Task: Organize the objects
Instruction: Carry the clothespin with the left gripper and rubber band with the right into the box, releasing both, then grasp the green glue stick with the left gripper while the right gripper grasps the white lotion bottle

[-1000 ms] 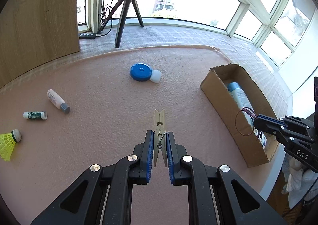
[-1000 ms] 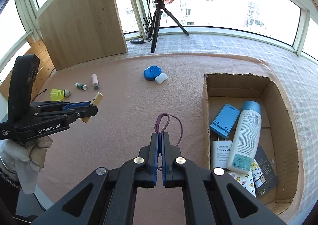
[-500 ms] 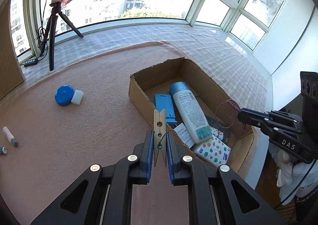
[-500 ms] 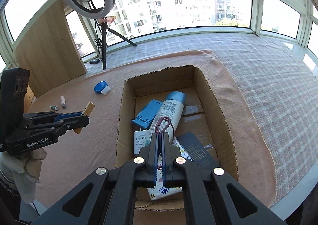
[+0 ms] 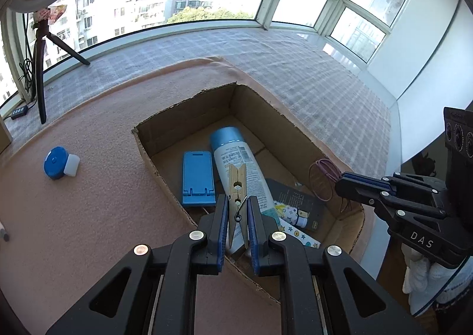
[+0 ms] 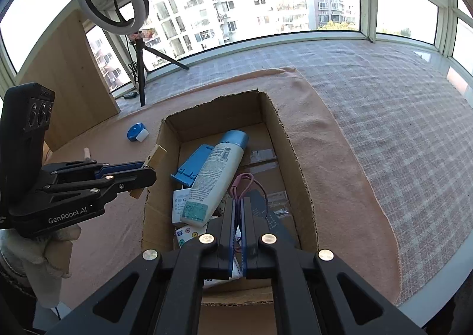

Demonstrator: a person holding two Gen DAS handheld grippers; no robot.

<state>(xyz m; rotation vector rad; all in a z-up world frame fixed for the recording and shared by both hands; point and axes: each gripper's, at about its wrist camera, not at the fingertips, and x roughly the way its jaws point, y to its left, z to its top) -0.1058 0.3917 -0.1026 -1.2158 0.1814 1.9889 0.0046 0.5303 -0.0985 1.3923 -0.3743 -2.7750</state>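
Observation:
My left gripper [image 5: 238,210] is shut on a wooden clothespin [image 5: 236,184] and holds it above the near left wall of the open cardboard box [image 5: 153,157]. My right gripper [image 6: 238,210] is shut on a purple hair tie [image 6: 244,184] and holds it over the box's inside [image 6: 295,163]. The box holds a white bottle with a blue cap [image 5: 236,157], a blue phone stand [image 5: 197,176], a dark card and sticker sheets. Each gripper shows in the other's view: the right gripper [image 5: 340,182], the left gripper [image 6: 149,170].
A blue round tape measure with a white case [image 5: 59,162] lies on the pink mat left of the box. A ring light on a tripod [image 6: 139,48] stands at the back by the window. A wooden panel [image 6: 68,89] stands at the far left.
Both grippers have swung right from the open mat to over the box, each still holding its object. The small items on the left have left the view.

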